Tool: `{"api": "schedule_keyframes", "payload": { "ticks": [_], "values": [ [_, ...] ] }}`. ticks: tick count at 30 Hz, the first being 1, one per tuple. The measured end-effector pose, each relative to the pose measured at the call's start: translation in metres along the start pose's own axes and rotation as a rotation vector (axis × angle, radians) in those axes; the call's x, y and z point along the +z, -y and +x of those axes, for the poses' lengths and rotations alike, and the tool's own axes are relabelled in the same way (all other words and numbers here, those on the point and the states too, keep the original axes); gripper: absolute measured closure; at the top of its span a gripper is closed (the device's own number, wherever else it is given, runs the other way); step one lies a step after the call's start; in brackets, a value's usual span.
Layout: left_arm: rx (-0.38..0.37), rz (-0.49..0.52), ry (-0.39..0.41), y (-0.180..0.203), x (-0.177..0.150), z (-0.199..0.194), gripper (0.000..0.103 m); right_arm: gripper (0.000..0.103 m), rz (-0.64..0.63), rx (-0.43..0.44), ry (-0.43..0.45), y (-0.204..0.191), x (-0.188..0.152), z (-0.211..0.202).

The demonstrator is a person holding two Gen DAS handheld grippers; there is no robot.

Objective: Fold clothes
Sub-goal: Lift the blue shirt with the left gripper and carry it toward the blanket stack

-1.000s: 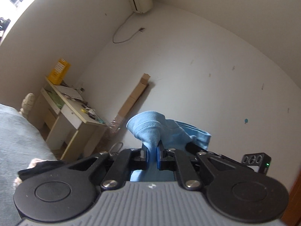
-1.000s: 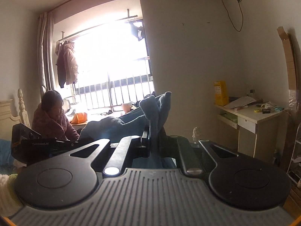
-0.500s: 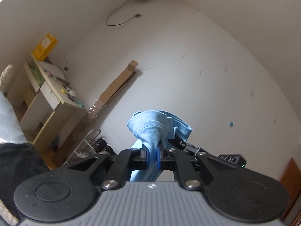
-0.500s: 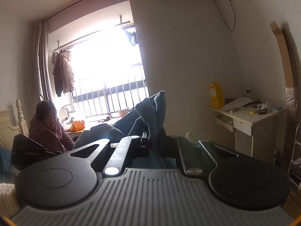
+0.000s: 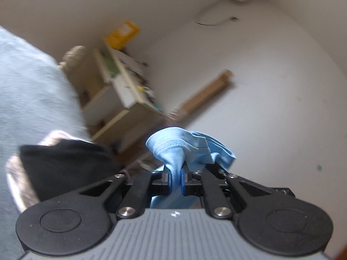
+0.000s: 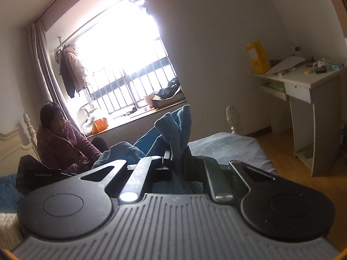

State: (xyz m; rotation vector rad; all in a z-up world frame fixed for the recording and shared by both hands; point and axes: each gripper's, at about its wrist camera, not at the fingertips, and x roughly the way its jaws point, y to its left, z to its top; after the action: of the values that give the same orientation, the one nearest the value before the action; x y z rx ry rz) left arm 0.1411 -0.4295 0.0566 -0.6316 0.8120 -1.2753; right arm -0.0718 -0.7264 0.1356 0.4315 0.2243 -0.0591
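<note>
your left gripper point(image 5: 176, 178) is clamped on a bunched hem of the light blue garment point(image 5: 173, 143), and your right gripper point(image 6: 178, 166) is pinched on another bunch of the same blue cloth point(image 6: 176, 127), which looks darker against the window. so the garment hangs between your two hands, above the grey bed cover point(image 6: 225, 146), and its long axis probably runs from one grip to the other; the span between them is not in view, so you cannot tell how taut it is. the bed is the landmark: it lies just below and ahead of the right gripper, and it fills the left side of the left wrist view point(image 5: 32, 91). the coming move likely turns on laying the cloth flat on that cover, both hands about equally near. beyond the bed's foot post, the desk point(image 6: 303, 82) holds a yellow box point(image 6: 257, 57), papers and small clutter on top. a seated person point(image 6: 58, 136) is at the bed's far side.
</note>
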Motion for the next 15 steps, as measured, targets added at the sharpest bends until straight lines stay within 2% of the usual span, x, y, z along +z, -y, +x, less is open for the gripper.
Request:
{"api": "schedule_keyframes", "payload": {
  "ticks": [8,15],
  "values": [
    [0.22,-0.057,0.038,-0.069,0.02,0.015,0.095,0.096,0.008,0.035,-0.151,0.019,-0.029,0.105],
    [0.304,-0.069,0.036,-0.099,0.018,0.013,0.094,0.093,0.027,0.033,-0.251,0.028,-0.045,0.161]
  ]
}}
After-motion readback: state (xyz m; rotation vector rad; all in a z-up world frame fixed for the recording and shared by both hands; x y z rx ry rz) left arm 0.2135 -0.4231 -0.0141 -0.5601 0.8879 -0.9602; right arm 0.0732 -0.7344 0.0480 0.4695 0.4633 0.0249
